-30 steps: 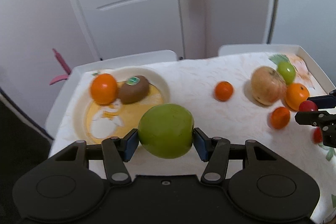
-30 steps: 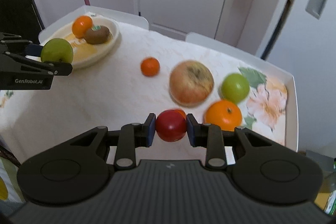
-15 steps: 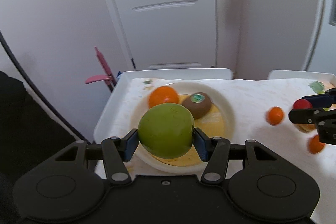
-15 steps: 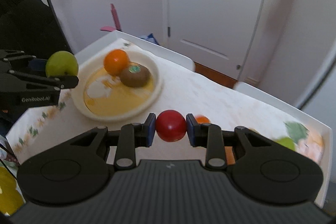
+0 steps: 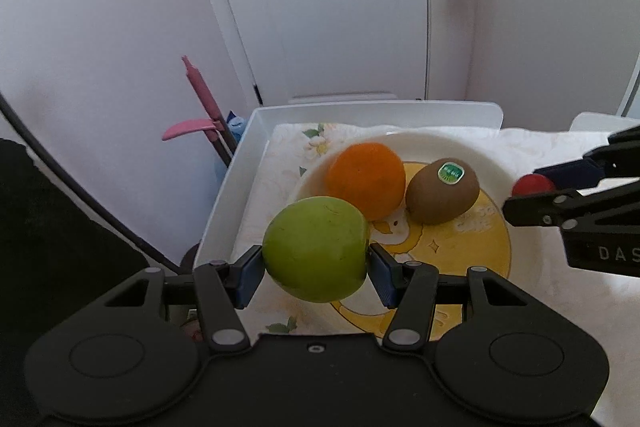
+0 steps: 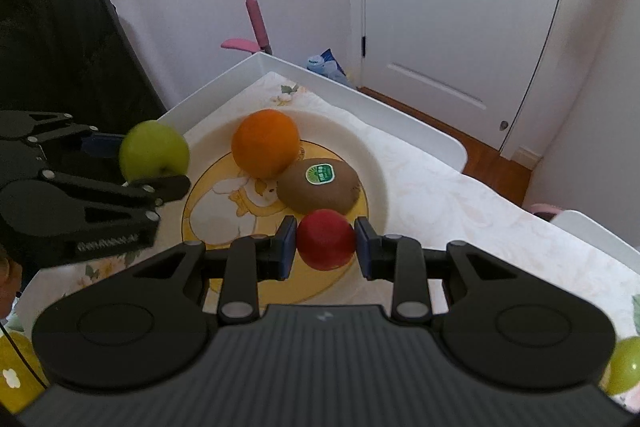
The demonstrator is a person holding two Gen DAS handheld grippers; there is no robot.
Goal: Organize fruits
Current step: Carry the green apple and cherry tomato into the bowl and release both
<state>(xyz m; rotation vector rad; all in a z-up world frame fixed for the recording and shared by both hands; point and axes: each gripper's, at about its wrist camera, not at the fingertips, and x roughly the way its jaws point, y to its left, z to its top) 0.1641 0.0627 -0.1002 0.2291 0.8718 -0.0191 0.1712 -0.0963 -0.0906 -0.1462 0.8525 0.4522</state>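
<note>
You have the plate [image 6: 372, 163] standing at the far left end of the cloth-covered tray [image 6: 420, 131], with the orange [image 6: 265, 143] and the kiwi [image 6: 318, 185] lying on it, touching, the kiwi to the right of the orange. Your left gripper [image 5: 316, 269] holds an apple [image 5: 316, 247] above the plate's near left rim. Your right gripper [image 6: 326, 247] holds a small fruit [image 6: 326, 245] above the plate's right side, just in front of the kiwi.

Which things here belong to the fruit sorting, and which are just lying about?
Job: green apple in left gripper; red fruit in right gripper; orange, kiwi, plate.

Lying about: pink tool, door.
</note>
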